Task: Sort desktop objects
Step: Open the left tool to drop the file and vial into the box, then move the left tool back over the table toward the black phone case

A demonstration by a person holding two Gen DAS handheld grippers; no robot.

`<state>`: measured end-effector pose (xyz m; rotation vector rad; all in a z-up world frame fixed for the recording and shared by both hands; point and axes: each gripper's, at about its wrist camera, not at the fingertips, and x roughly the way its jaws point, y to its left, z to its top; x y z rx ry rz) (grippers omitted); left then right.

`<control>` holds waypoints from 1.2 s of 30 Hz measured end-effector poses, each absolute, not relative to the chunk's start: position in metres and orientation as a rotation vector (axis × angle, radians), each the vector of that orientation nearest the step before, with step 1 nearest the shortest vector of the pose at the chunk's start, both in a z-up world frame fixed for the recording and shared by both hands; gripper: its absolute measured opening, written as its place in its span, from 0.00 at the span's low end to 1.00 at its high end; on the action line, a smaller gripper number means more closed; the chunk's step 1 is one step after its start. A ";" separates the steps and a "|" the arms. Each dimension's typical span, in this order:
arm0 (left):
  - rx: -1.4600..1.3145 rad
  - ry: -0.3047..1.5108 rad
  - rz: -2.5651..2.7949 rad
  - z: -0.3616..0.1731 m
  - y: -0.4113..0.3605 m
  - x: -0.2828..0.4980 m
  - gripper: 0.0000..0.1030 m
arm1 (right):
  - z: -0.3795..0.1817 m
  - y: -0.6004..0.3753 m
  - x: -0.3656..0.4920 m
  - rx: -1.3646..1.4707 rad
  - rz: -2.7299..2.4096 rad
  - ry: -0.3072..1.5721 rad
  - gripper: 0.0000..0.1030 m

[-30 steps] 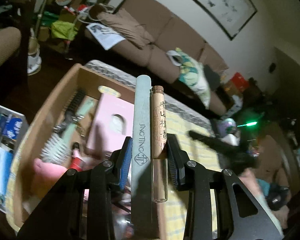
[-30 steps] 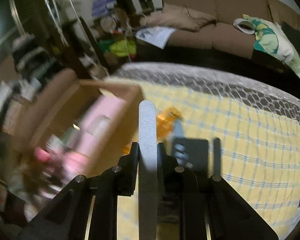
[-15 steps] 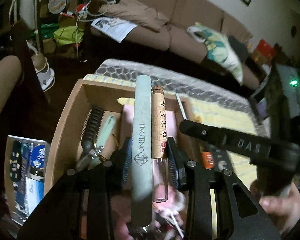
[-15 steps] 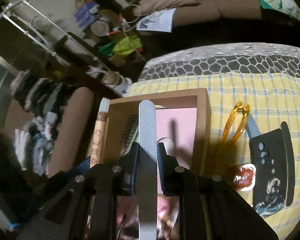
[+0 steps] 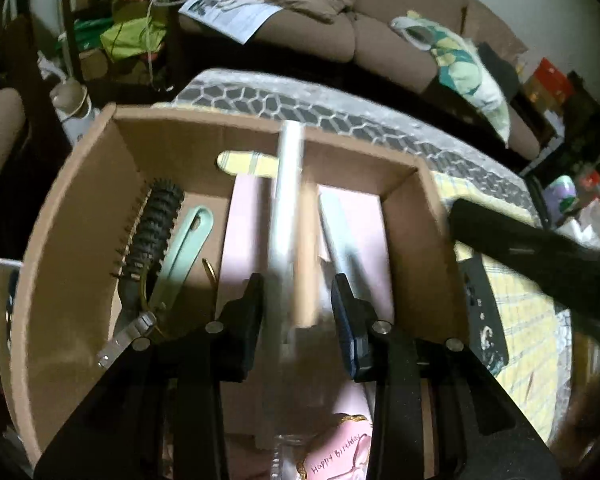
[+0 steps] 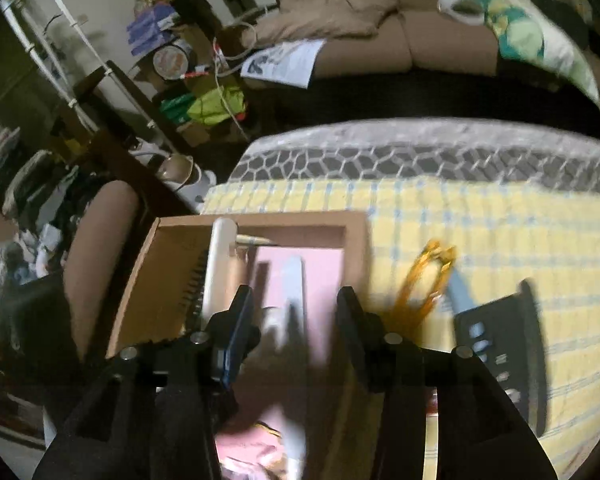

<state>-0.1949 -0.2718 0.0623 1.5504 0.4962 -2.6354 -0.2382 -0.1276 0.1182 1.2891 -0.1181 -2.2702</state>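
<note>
Left wrist view: looks down into an open cardboard box [image 5: 72, 208] with plain brown, matte walls. Shows the left gripper [image 5: 298, 308] above the box's middle, jaws narrow and easing apart, with a flat, round-tipped grey nail file [image 5: 286, 200] and a slim tan tube [image 5: 306, 264] between them. Too blurred to tell whether the pads press. Inside the box: a smooth pink carton [image 5: 244, 232], a second pale file [image 5: 336, 224] flat on it, and by the left wall a bristly black brush [image 5: 152, 232] and a mint plastic handle [image 5: 184, 248].

Right wrist view: shows the right gripper [image 6: 296, 320] over the box's right half, jaws opening wide and gripping nothing, the pale file lying loose below. Right of the box, on yellow checked cloth [image 6: 480, 220]: a translucent orange clip [image 6: 432, 276] and a flat black remote [image 6: 500, 340].
</note>
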 end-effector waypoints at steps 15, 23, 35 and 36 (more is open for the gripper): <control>1.404 0.608 -2.705 0.132 -0.288 -0.134 0.88 | 0.150 -0.061 -0.168 1.209 -2.290 -0.021 0.65; 1.394 0.427 -2.715 0.156 -0.269 -0.069 1.00 | 0.150 -0.046 -0.121 1.240 -2.299 0.018 0.84; 1.353 0.330 -2.778 0.190 -0.225 0.020 1.00 | 0.169 -0.014 -0.028 1.199 -2.347 0.035 0.93; 1.350 0.319 -2.784 0.193 -0.221 0.026 1.00 | 0.170 -0.010 -0.024 1.199 -2.354 0.027 0.95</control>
